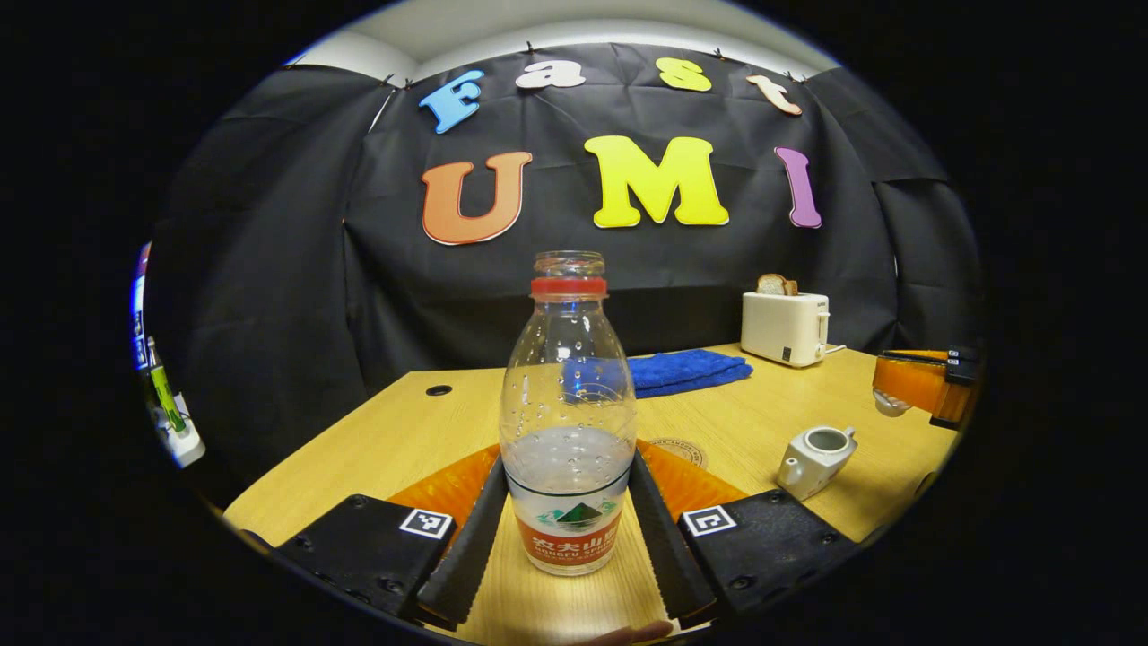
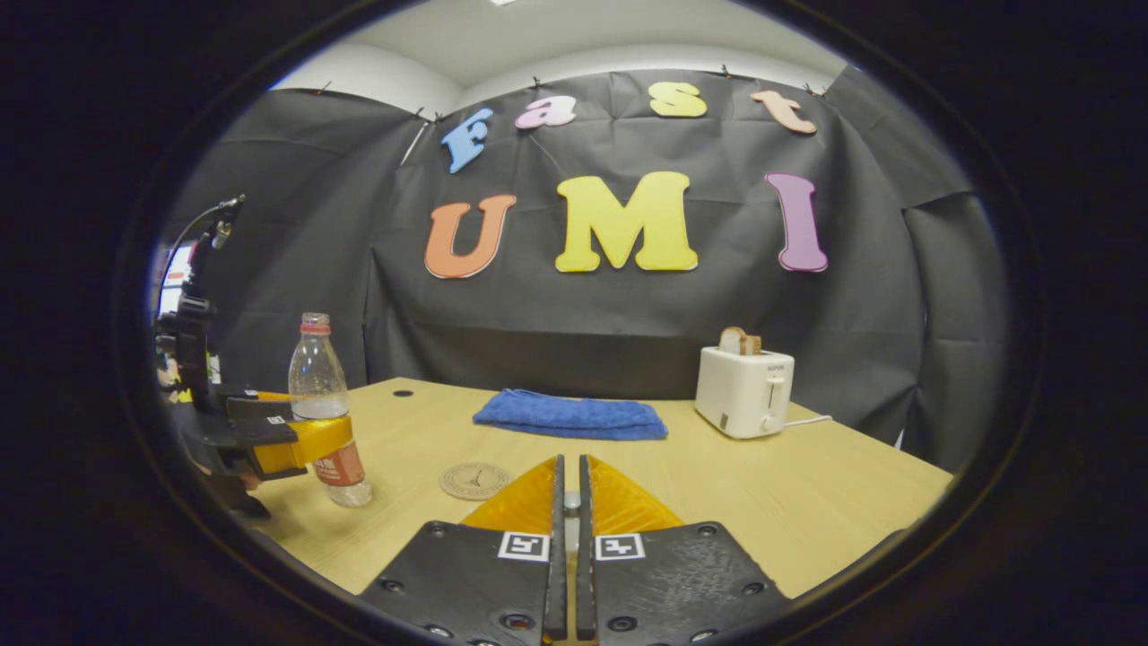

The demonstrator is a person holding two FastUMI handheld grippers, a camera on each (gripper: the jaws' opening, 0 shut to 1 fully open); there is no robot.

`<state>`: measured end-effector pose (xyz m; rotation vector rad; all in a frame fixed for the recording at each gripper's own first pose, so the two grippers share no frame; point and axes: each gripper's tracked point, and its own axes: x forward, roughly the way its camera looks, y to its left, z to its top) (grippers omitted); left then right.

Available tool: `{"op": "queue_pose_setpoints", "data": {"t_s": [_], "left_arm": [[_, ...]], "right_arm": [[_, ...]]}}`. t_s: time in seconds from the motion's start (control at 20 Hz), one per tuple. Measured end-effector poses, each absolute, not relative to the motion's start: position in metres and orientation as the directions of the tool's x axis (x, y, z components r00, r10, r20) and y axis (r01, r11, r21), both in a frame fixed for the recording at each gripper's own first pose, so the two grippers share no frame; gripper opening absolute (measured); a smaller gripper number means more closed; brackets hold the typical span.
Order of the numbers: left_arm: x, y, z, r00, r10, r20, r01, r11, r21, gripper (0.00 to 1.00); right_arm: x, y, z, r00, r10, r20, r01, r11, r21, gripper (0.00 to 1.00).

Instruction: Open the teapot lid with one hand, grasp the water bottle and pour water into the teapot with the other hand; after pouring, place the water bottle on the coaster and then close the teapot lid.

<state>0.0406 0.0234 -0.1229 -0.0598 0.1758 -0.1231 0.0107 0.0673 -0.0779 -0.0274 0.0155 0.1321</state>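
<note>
A clear, uncapped water bottle (image 1: 569, 431) with a red neck ring is partly full and stands upright between my left gripper's (image 1: 568, 462) fingers, which press on its sides at label height. The right gripper view has that bottle (image 2: 321, 395) at the far left with the left gripper (image 2: 305, 444) around it, its base at or just above the table. The white teapot (image 1: 814, 459) sits to the right with its top uncovered. My right gripper (image 2: 571, 462) is nearly closed; the left gripper view shows this gripper (image 1: 915, 381) raised beyond the teapot with the white lid (image 1: 888, 404) under it. A round coaster (image 2: 473, 480) lies right of the bottle.
A folded blue towel (image 2: 571, 414) lies at the back middle of the wooden table (image 2: 807, 502). A white toaster (image 2: 743, 390) with bread in it stands at the back right, its cord trailing off. A cable hole (image 1: 439, 390) is near the back left corner.
</note>
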Motion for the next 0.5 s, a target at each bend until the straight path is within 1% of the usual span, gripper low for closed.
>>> {"op": "queue_pose_setpoints", "data": {"t_s": [0.05,0.1,0.25,0.35,0.4,0.5], "left_arm": [[0.039,0.023,-0.117,0.979,-0.122,-0.163,0.113,0.992,-0.06,0.78],[0.037,0.022,-0.112,0.98,-0.116,-0.162,0.111,0.993,-0.039,0.77],[0.032,0.027,-0.108,0.979,-0.073,-0.191,0.086,0.994,0.064,0.77],[0.027,0.031,-0.105,0.977,-0.026,-0.212,0.06,0.986,0.153,0.77],[0.025,0.034,-0.102,0.979,-0.002,-0.203,0.045,0.977,0.209,0.77],[0.023,0.031,-0.098,0.98,0.016,-0.196,0.05,0.943,0.328,0.76]], "right_arm": [[0.011,0.067,-0.076,0.991,0.134,-0.016,-0.135,0.991,-0.026,0.02],[0.011,0.067,-0.076,0.99,0.139,-0.02,-0.14,0.99,-0.029,0.04],[0.012,0.064,-0.074,0.989,0.147,-0.028,-0.148,0.989,-0.031,0.04],[0.014,0.061,-0.072,0.988,0.152,-0.03,-0.153,0.988,-0.032,0.04],[0.015,0.059,-0.071,0.988,0.153,-0.029,-0.154,0.988,-0.034,0.04],[0.016,0.057,-0.069,0.988,0.153,-0.028,-0.154,0.987,-0.035,0.04]]}}
